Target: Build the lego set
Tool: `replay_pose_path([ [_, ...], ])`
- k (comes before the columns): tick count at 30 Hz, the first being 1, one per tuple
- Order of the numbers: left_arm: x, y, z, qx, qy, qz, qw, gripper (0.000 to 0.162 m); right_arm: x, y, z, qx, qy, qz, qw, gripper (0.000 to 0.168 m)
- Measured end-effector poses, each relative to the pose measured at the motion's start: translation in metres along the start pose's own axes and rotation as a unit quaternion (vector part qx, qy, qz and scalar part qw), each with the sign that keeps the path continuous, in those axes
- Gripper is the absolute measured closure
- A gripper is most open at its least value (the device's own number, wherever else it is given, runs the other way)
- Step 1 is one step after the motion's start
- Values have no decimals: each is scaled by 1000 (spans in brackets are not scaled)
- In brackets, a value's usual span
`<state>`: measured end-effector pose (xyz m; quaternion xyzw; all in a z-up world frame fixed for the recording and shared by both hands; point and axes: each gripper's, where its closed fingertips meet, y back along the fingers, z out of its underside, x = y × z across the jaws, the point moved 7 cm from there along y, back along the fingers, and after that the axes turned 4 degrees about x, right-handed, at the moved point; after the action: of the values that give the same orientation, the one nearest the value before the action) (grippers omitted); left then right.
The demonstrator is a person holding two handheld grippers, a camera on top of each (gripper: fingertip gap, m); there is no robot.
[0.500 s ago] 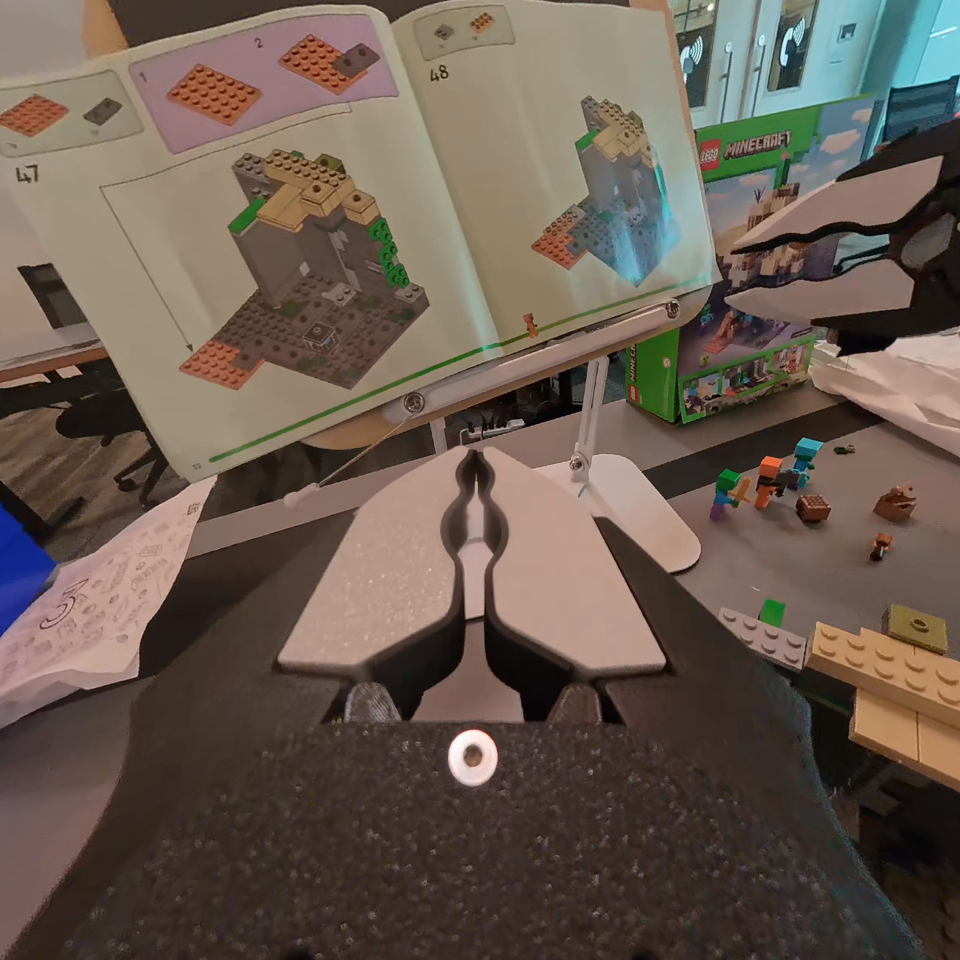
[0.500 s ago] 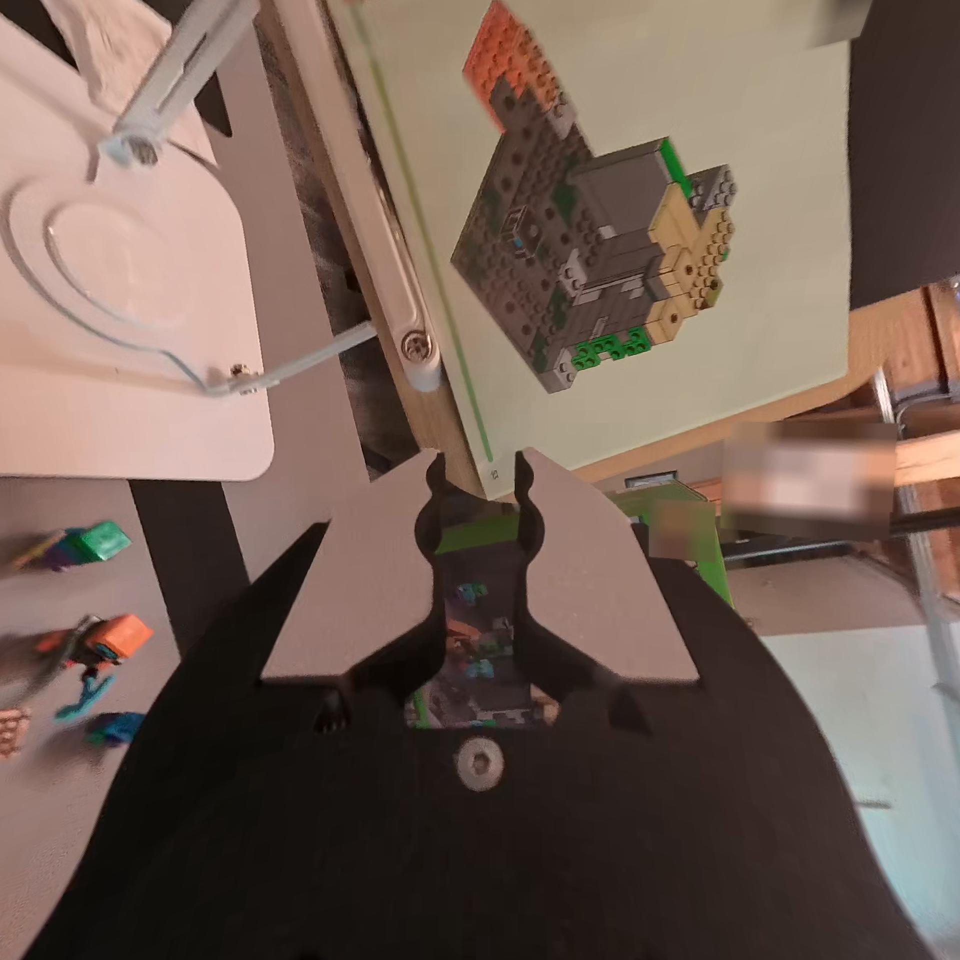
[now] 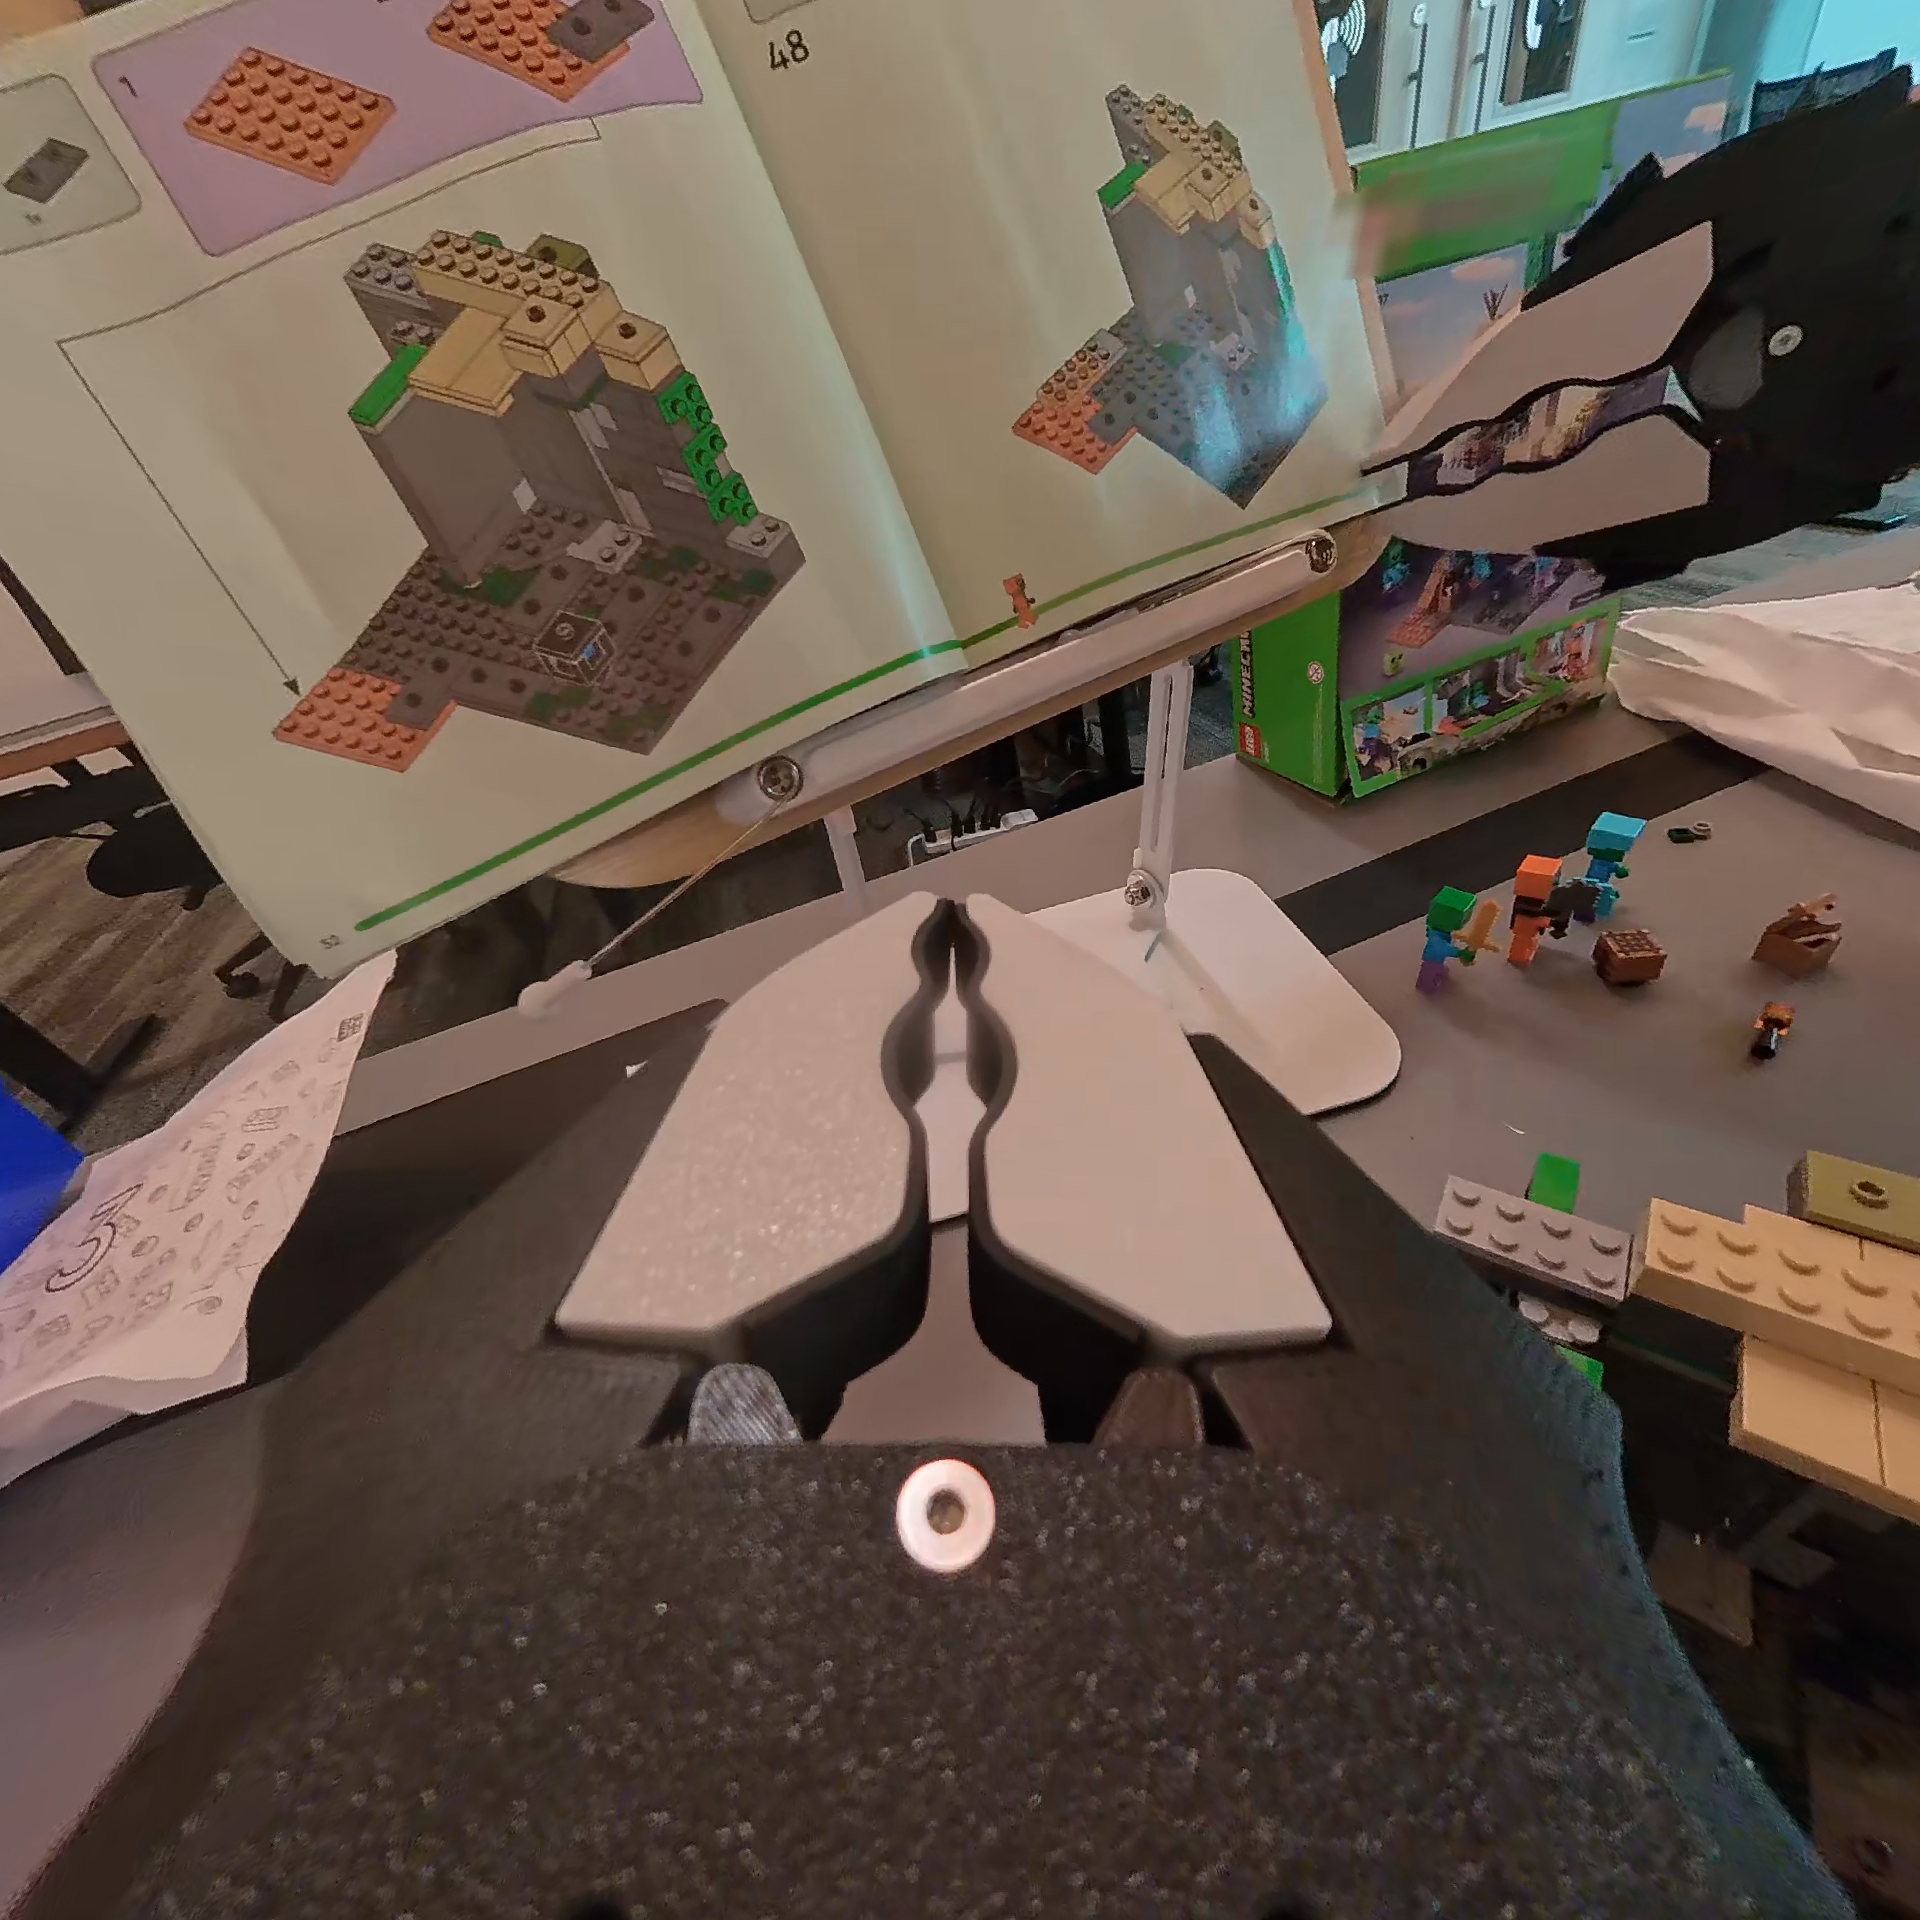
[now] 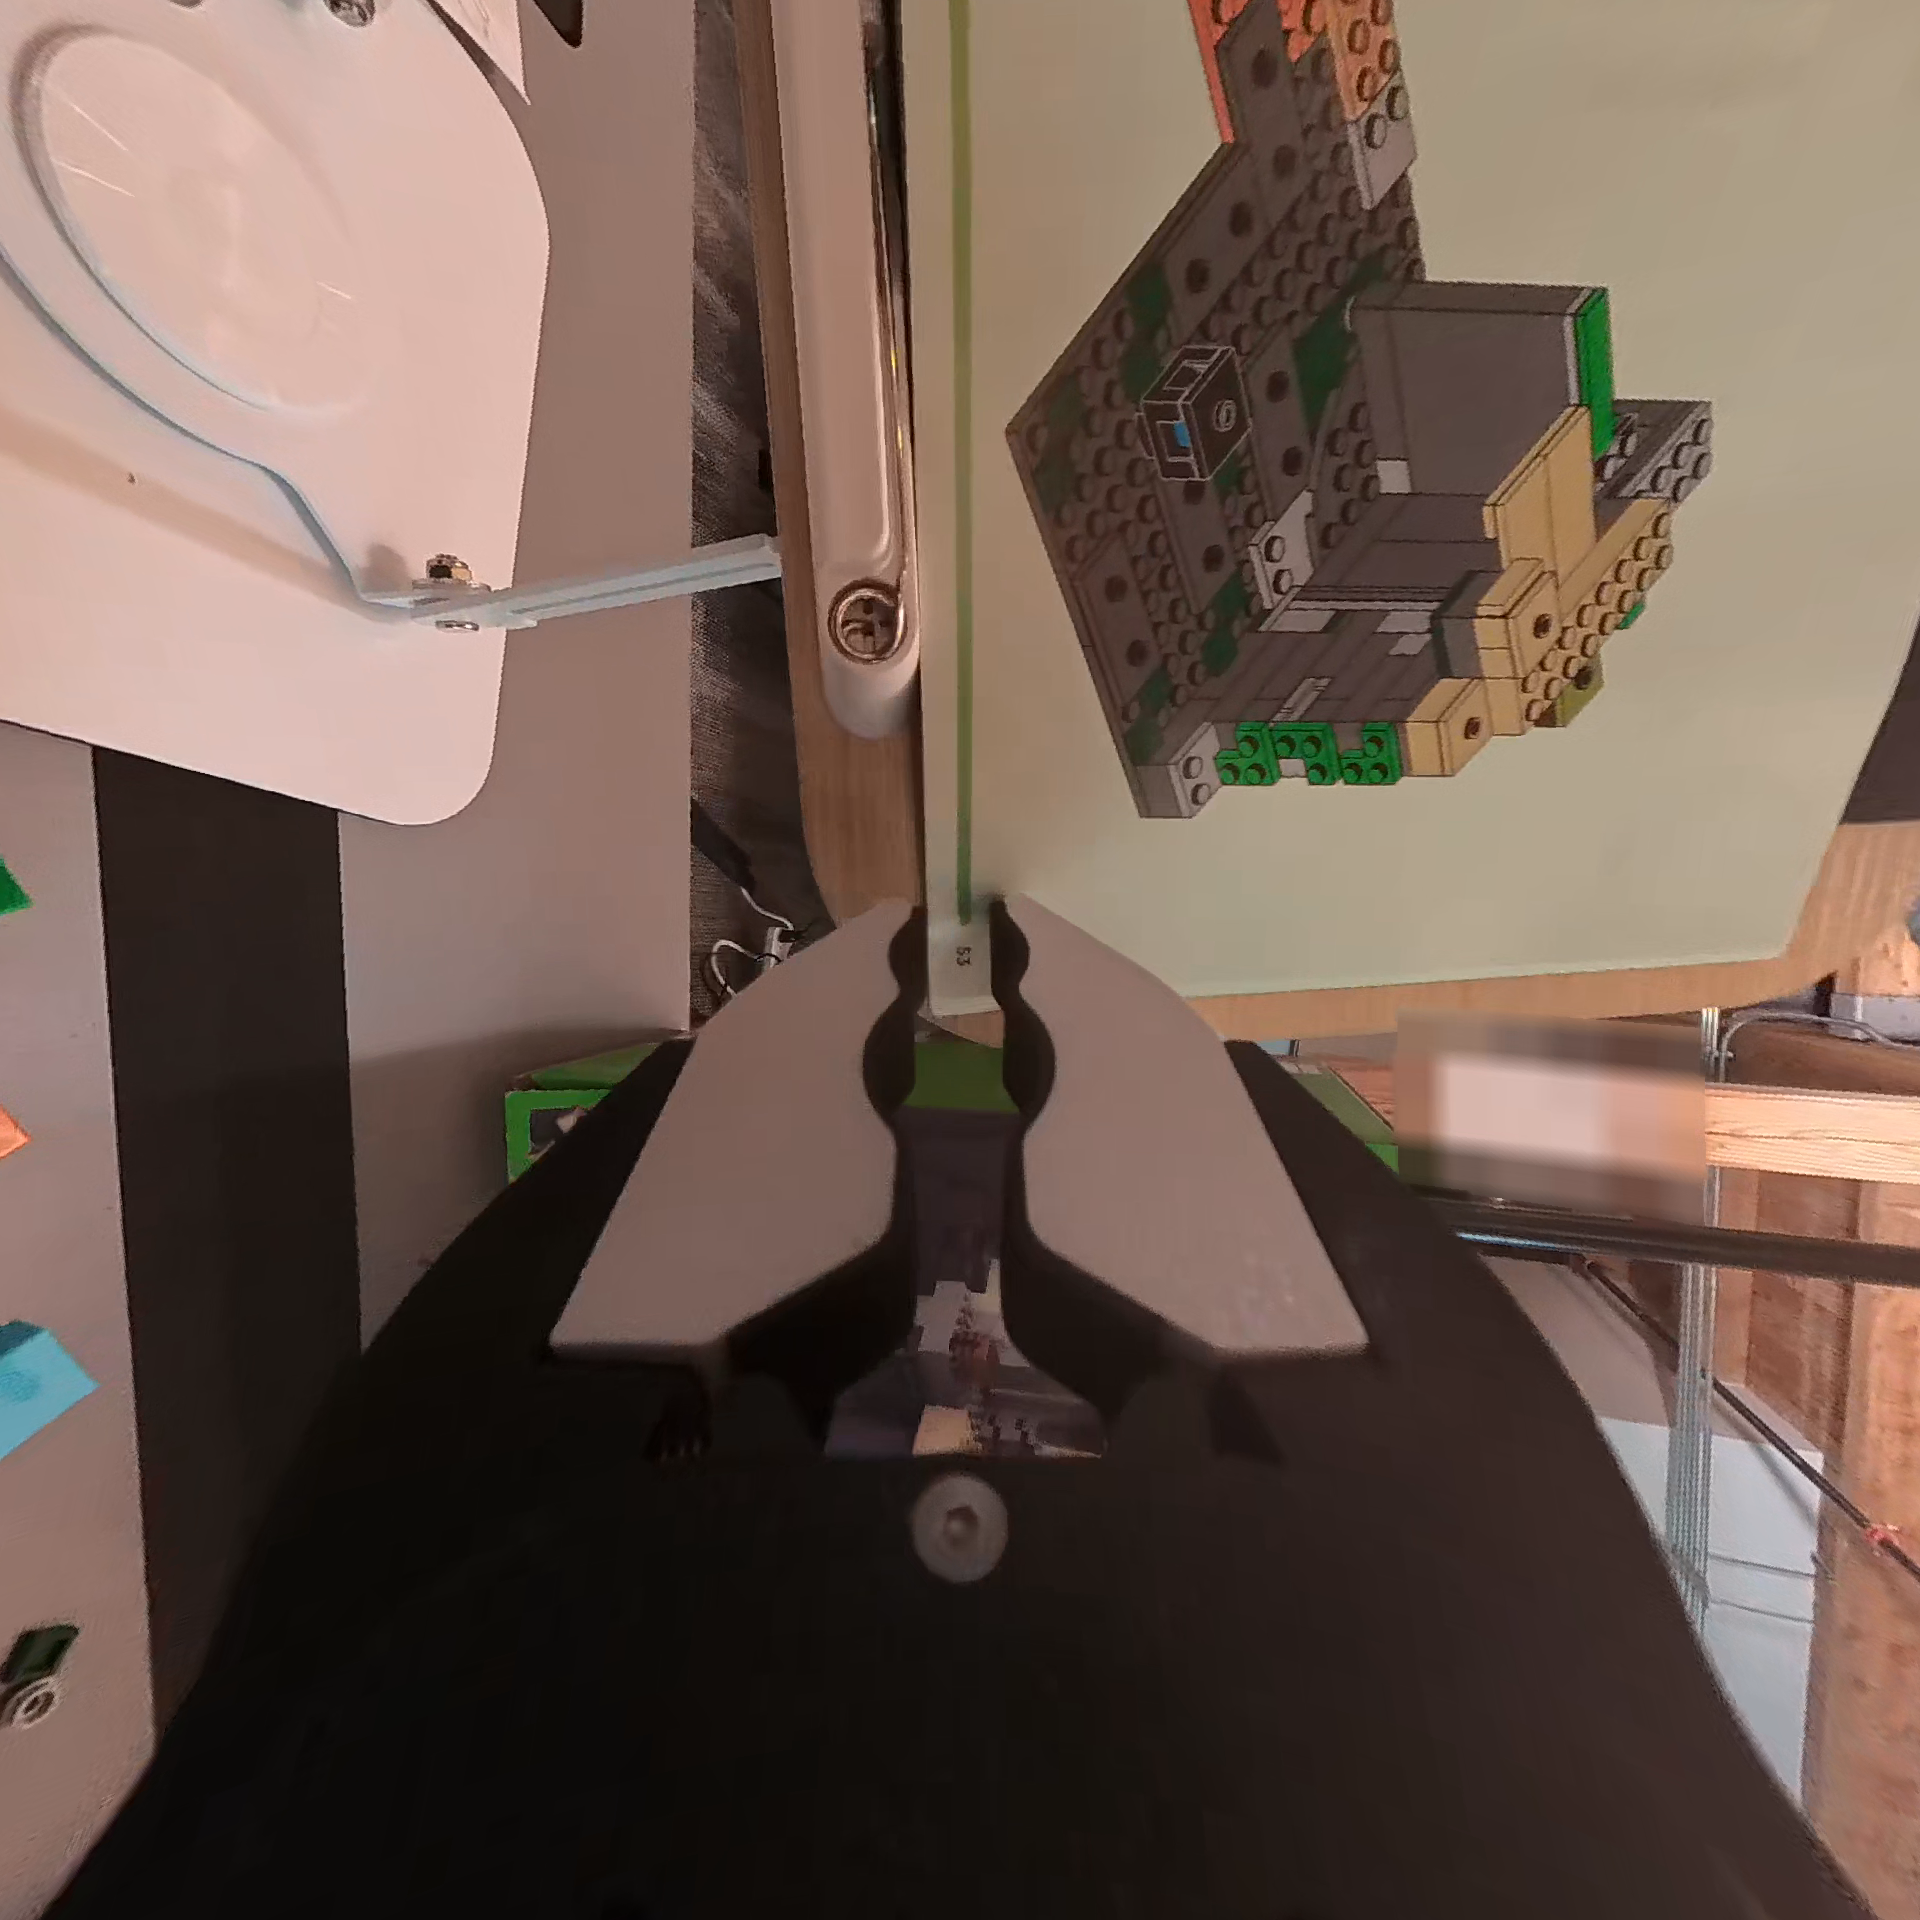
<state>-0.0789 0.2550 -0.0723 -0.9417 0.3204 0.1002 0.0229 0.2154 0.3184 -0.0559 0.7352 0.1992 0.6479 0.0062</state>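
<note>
On the grey surface [image 3: 1558, 1060], a white stand [image 3: 1247, 966] was seen carrying an open instruction booklet [image 3: 644, 436], propped at a slant above everything else. To its right a green set box [image 3: 1382, 717] was stood, with crumpled white paper [image 3: 1787, 675] beside it. At the right edge the partly built model [image 3: 1787, 1309], tan and grey, was set close to the camera, and small figures [image 3: 1527, 914] were grouped between it and the box, well apart from both tongs.

The left tongs [image 3: 948, 920] were held low before the stand with their tips together and nothing between them. The right tongs [image 4: 956, 914] were turned sideways at the lower outer corner of the right-hand page [image 4: 961, 961], with the jaws narrowly apart and the paper corner lying in the gap; whether the paper was already pinched could not be told.

A page turn was judged to be the step in hand. A tear could be caused if the thin corner were pulled hard while the clip bar [image 3: 1039, 665] pressed on the lower edge. Several sheets could be taken at once, so that a building step would be skipped. The stand could be tipped, or the booklet dragged off it, by a sideways tug.
</note>
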Motion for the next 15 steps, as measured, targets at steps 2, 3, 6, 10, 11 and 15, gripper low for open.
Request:
replay_pose_path([
  [2, 0, 0, 0, -1, -5, 0, 1000, 162, 0, 0, 1, -1, 7, -2, 1000, 157],
  [3, 1, 0, 1, -1, -4, 1, 1000, 162, 0, 0, 1, -1, 11, -2, 1000, 157],
  [6, 2, -1, 2, -3, -3, 5, 1000, 162, 0, 0, 1, -1, 15, -2, 1000, 157],
  [10, 3, -2, 3, -5, -5, 9, 1000, 162, 0, 2, 4, -2, 21, -2, 1000, 166],
  [11, 3, -2, 3, -4, -5, 10, 1000, 162, 0, 3, 4, -2, 22, -1, 1000, 167],
  [15, 5, -3, 5, -8, -5, 15, 1000, 162, 4, 6, 4, 1, 16, -5, 1000, 168],
])
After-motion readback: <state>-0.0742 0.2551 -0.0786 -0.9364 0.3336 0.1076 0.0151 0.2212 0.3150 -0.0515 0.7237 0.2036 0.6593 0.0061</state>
